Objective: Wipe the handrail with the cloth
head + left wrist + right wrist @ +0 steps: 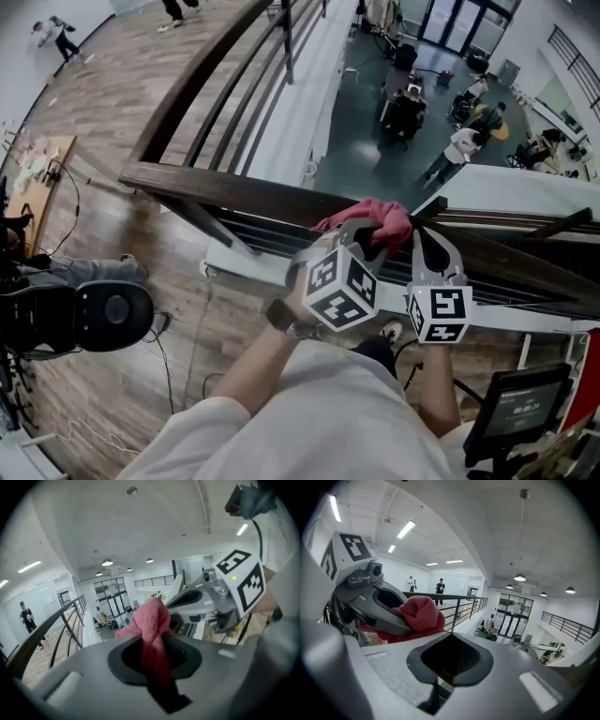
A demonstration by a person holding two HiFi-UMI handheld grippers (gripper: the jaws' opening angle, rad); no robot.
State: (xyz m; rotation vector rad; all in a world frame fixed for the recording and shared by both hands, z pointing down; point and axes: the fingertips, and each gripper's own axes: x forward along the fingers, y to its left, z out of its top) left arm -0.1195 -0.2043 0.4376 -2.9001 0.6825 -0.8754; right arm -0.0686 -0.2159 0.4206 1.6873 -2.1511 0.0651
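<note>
The dark wooden handrail (234, 192) runs across the head view from left to right, above a drop to a lower floor. A pink cloth (377, 217) lies bunched on top of it. My left gripper (370, 236) is shut on the cloth, and the left gripper view shows the cloth (152, 620) clamped between the jaws and bulging out past them. My right gripper (424, 234) hovers just right of the cloth over the rail, shut and holding nothing. In the right gripper view the cloth (417, 613) sits to the left, in the left gripper (379, 606).
A second handrail (202, 75) with metal bars branches off toward the top. Beyond the rail, people (461, 145) and desks are on the floor below. A black chair (103, 316) stands at left, and a monitor (520, 405) at lower right.
</note>
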